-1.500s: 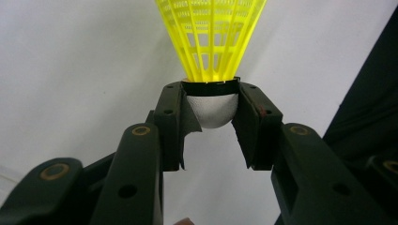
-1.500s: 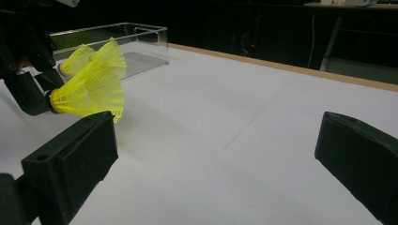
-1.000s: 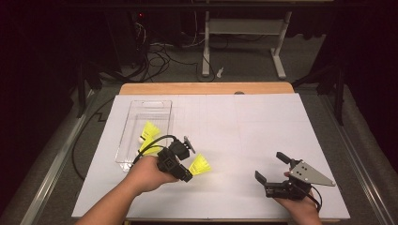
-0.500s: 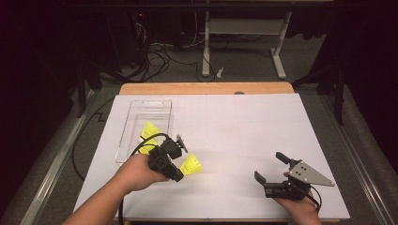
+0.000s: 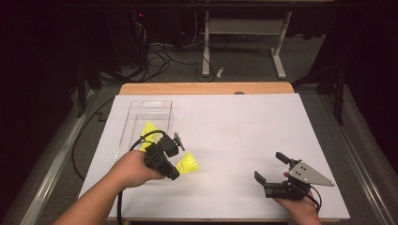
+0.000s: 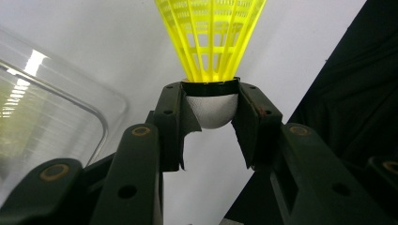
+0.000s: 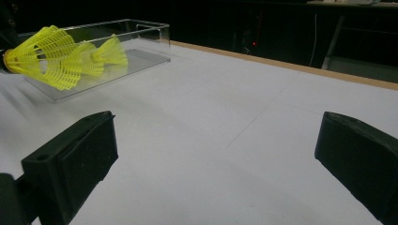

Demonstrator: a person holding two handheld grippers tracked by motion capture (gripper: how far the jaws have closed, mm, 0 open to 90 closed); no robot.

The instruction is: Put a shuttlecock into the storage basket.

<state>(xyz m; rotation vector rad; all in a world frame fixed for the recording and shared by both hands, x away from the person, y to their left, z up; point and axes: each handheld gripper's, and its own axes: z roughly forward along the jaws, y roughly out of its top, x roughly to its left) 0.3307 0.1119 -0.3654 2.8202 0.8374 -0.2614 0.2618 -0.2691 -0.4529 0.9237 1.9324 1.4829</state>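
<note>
My left gripper (image 5: 172, 172) is shut on the white cork of a yellow shuttlecock (image 5: 188, 164), held just above the white table (image 5: 234, 126) to the right of the clear box's near end. In the left gripper view both pads clamp the cork (image 6: 211, 111), and the yellow skirt (image 6: 211, 33) points away from the jaws. A second yellow shuttlecock (image 5: 149, 131) lies inside the clear plastic box (image 5: 145, 108). My right gripper (image 5: 269, 166) rests at the table's near right, open and with nothing between its jaws. The right gripper view has the held shuttlecock (image 7: 44, 56) in front of the box (image 7: 141, 28).
The table's wooden far edge (image 5: 206, 88) runs behind the white sheet. Beyond it, on the floor, are cables (image 5: 159, 51) and a white desk frame (image 5: 244, 42). A black cable (image 5: 141, 140) loops from the left gripper over the box's near end.
My left hand has shifted slightly left toward the box with the shuttlecock still in its grip. The right gripper has not moved.
</note>
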